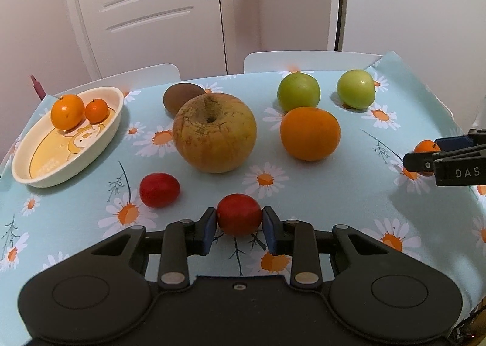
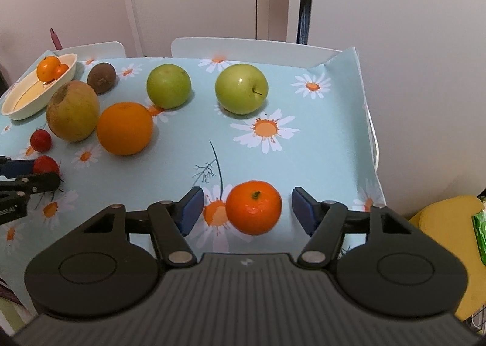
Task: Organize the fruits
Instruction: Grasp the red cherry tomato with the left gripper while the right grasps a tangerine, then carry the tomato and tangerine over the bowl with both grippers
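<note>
Between the left gripper (image 1: 239,224)'s blue pads sits a small red fruit (image 1: 239,214), round, glossy, on the daisy cloth (image 1: 349,209); both pads touch its sides, pinching it. Its likely destination, the cream dish (image 1: 22,177) holding two tangerines, lies toward ten o'clock. Meanwhile the right gripper (image 2: 247,210) is spread wide around a tangerine (image 2: 253,207), touching neither side.

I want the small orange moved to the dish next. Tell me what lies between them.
Between the small orange, framed by the open right hand-held gripper, and the dish at the far left lie the big orange and the russet apple, side by side on the direct line.
</note>
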`<state>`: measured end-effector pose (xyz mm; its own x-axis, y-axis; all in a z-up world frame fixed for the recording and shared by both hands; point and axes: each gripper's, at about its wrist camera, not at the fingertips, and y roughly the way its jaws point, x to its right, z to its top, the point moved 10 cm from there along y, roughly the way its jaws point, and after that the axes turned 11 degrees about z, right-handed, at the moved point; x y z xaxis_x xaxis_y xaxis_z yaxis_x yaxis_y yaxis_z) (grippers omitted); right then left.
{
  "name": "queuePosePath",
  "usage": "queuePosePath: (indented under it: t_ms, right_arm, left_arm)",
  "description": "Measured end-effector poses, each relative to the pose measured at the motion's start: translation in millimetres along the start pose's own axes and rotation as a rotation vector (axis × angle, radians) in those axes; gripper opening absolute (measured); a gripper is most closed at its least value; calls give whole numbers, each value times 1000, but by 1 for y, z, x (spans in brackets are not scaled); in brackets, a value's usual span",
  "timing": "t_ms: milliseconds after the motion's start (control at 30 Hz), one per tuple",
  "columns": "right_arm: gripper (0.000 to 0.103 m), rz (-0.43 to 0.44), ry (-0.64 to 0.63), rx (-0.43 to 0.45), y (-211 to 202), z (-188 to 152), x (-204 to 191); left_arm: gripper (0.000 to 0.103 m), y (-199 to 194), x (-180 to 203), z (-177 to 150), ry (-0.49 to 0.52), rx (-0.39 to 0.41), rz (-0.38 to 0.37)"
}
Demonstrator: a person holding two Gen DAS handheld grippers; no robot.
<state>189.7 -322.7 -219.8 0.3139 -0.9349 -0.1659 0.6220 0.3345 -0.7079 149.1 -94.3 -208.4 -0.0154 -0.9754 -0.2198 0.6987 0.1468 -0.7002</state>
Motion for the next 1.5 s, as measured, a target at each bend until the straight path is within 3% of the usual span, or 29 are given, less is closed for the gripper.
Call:
queuePosePath:
  t_ms: [100, 200, 733, 1133, 1500]
  right_arm:
    - [74, -5, 6, -3, -1, -1, 2]
    - [54, -9, -3, -20, 0, -1, 1]
    - [54, 56, -45, 21, -32, 37, -48]
    - [54, 145, -88, 53, -37, 86, -135]
    - [54, 180, -81, 67, -10, 136, -223]
  left_arm:
    - [36, -2, -2, 1, -5, 3, 1]
    - [36, -5, -4, 2, -11, 5, 1]
    - [36, -42, -45, 24, -81, 54, 31]
    - [36, -63, -131, 39, -141, 70, 99]
    - [36, -51, -213, 72, -144, 104, 125]
